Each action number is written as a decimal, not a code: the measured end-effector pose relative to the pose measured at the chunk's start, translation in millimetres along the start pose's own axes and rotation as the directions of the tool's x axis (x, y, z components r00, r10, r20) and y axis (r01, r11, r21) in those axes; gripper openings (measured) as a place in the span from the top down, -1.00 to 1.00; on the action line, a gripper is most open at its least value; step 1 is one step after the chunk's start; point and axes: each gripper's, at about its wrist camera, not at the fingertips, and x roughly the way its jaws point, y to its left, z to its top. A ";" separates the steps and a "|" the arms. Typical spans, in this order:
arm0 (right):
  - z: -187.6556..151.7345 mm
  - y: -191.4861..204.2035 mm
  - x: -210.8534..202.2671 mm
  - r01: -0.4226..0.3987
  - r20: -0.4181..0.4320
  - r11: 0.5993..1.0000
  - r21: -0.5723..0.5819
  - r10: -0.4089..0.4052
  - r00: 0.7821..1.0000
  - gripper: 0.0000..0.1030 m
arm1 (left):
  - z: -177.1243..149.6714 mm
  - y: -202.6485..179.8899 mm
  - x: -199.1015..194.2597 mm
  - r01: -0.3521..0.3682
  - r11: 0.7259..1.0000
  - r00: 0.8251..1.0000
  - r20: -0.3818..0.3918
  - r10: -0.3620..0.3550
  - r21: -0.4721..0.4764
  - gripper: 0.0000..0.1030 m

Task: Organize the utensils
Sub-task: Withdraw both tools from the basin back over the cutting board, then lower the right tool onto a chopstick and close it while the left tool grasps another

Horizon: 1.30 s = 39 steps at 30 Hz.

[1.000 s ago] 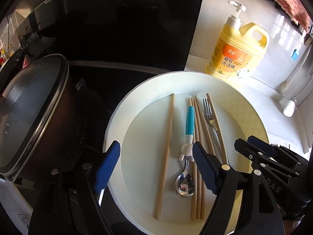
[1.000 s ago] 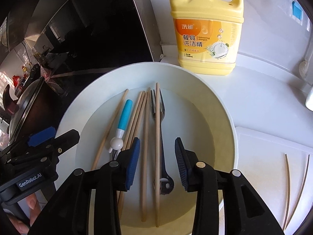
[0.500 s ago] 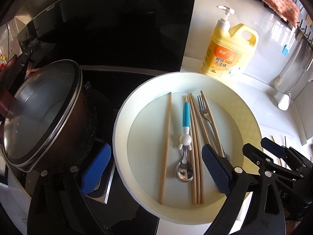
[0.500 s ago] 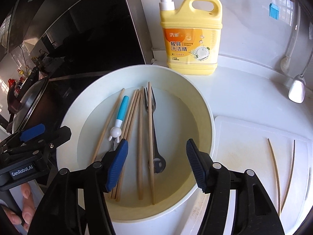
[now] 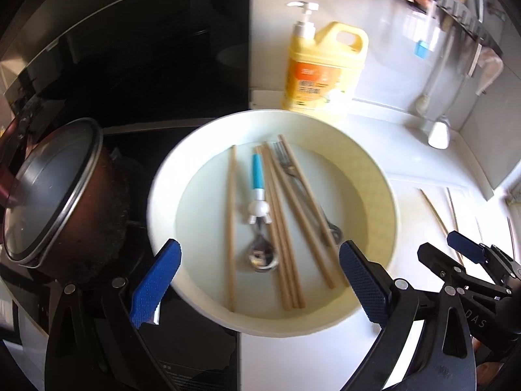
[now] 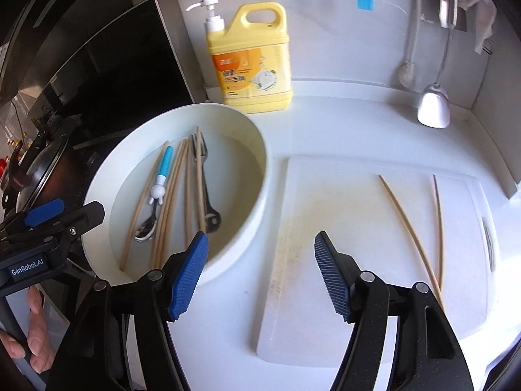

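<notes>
A white basin [image 5: 384, 195] [image 6: 254, 137] holds several wooden chopsticks [image 5: 230, 221] [image 6: 169, 208], a spoon with a blue handle [image 5: 257, 176] [image 6: 164, 166] and a dark metal fork [image 5: 286, 163] [image 6: 200, 153]. My left gripper [image 5: 260, 280] is open and empty above the basin's near rim. My right gripper [image 6: 260, 277] is open and empty, above the gap between the basin and a white cutting board [image 6: 342, 228]. Two thin wooden skewers [image 6: 403, 224] lie on the board.
A yellow dish-soap jug [image 5: 322, 71] [image 6: 254, 65] stands behind the basin. A dark lidded pot [image 5: 49, 189] sits on the black stove to the left. A white ladle [image 6: 433, 107] and a brush [image 6: 407, 71] hang at the back right wall.
Both grippers have pulled back and up from the basin and opened wider. The right gripper has swung right toward the cutting board. The utensils have not moved.
</notes>
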 end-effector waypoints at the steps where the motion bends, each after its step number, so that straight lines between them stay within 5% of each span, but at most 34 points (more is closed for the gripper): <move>1: -4.7 -9.3 -5.4 0.014 0.009 1.000 0.015 -0.015 1.000 -0.26 | 0.0 -8.1 -1.9 0.013 1.000 1.000 0.006 -0.013 0.009 -0.86; 14: -66.0 -170.8 -57.3 0.182 0.031 0.970 0.163 -0.189 0.982 -0.26 | -19.2 -162.0 -7.7 0.141 0.986 0.989 0.027 -0.143 0.085 -0.87; 21: -83.8 -245.2 -59.1 0.154 0.020 0.981 0.120 -0.158 0.987 -0.26 | -43.6 -241.0 20.6 0.089 0.996 0.996 -0.001 -0.089 0.023 -0.88; 29: -91.7 -286.9 -48.5 0.109 0.029 0.989 0.104 -0.113 0.993 -0.26 | -53.7 -278.8 58.3 -0.008 0.999 0.999 -0.049 0.006 -0.035 -0.88; 39: -96.7 -303.1 -35.3 0.135 0.032 0.985 0.107 -0.139 0.990 -0.26 | -57.8 -296.3 89.5 -0.025 0.997 0.997 -0.070 0.019 -0.078 -0.88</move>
